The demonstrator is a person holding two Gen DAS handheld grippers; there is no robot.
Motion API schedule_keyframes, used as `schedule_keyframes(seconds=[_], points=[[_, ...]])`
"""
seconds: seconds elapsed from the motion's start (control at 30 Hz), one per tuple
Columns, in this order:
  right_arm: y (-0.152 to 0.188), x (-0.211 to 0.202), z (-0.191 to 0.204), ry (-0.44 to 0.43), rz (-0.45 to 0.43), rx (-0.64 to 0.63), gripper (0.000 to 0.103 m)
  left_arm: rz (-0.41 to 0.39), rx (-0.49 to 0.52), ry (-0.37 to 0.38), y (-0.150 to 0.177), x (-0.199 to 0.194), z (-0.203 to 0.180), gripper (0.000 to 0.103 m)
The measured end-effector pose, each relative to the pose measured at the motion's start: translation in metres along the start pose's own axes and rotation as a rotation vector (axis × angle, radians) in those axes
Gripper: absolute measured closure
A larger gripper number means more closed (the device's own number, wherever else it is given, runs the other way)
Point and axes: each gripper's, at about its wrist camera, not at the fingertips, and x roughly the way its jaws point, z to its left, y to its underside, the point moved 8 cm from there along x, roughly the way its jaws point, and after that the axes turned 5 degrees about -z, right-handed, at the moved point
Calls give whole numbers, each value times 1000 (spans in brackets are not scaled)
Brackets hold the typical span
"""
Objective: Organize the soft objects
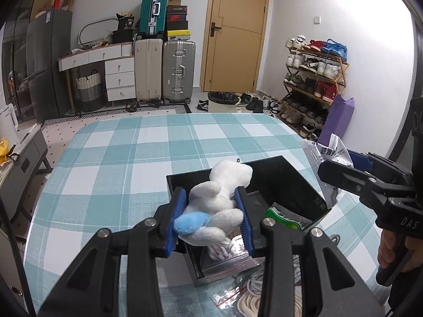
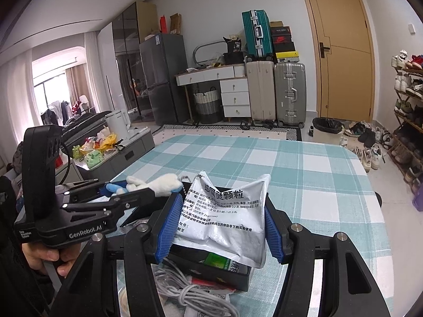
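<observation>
My left gripper [image 1: 211, 216] is shut on a white and blue plush toy [image 1: 219, 200] and holds it above the near left corner of a black open box [image 1: 288, 182]. The toy also shows in the right wrist view [image 2: 161, 185]. My right gripper [image 2: 219, 227] is shut on a silver medicine pouch [image 2: 224, 219] with black print, held over the same box [image 2: 227, 272]. The pouch also shows in the left wrist view [image 1: 330, 155]. A green packet [image 1: 288, 219] lies inside the box.
The box stands on a table with a teal checked cloth [image 1: 148, 158]. Zip bags and coiled white cord [image 1: 253, 298] lie in front of the box; a white cable [image 2: 185, 290] lies near my right gripper. Suitcases, a desk and a shoe rack stand beyond.
</observation>
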Motion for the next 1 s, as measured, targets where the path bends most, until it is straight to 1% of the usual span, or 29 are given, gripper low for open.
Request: schedule_keyframes(seconds=[0.13, 0.3, 0.37, 0.4, 0.43, 0.47, 0.5, 0.53, 0.6, 0.63, 0.67, 0.7, 0.73, 0.77, 0.83, 0.93, 1.0], points=[[6, 14, 0, -14, 34, -6, 44, 22, 5, -4, 5, 10, 0, 66], [14, 31, -4, -11, 62, -5, 44, 54, -1, -9, 10, 20, 1, 66], [18, 37, -5, -21, 75, -2, 44, 53, -8, 4, 11, 20, 2, 65], [19, 39, -4, -33, 80, -1, 40, 54, -8, 5, 12, 21, 2, 65], [20, 40, -4, -38, 80, -2, 37, 54, -6, 8, 12, 21, 1, 61], [20, 41, -4, -24, 70, -8, 29, 55, -2, 22, 12, 20, -1, 53], [20, 41, -4, -19, 68, -10, 25, 55, -1, 38, 12, 18, -3, 48], [19, 40, -5, -16, 65, -9, 24, 52, 1, 47, 12, 16, -5, 40], [18, 37, -5, -13, 54, -11, 15, 41, 8, 44, 11, 10, -8, 36], [17, 34, -6, -9, 48, -11, 13, 42, 7, 48, 11, 8, -8, 30], [15, 30, -7, -3, 38, -8, 9, 40, 3, 53, 11, 5, -9, 18], [12, 26, -8, 4, 28, -7, 5, 32, -4, 52, 10, 1, -9, 13], [10, 20, -8, 9, 16, -11, 5, 20, -9, 49, 9, -3, -8, 5], [8, 15, -8, 12, 8, -17, 4, 1, -16, 44, 7, -9, -7, 1], [1, 3, -5, 11, -14, -31, 1, -17, -20, 30, 3, -17, -4, 0], [-11, -16, -2, 16, -40, -48, 1, -36, -21, 10, 0, -31, 1, 0], [-22, -32, -2, 23, -82, -38, 1, -42, -15, 2, -1, -40, 2, 0]])
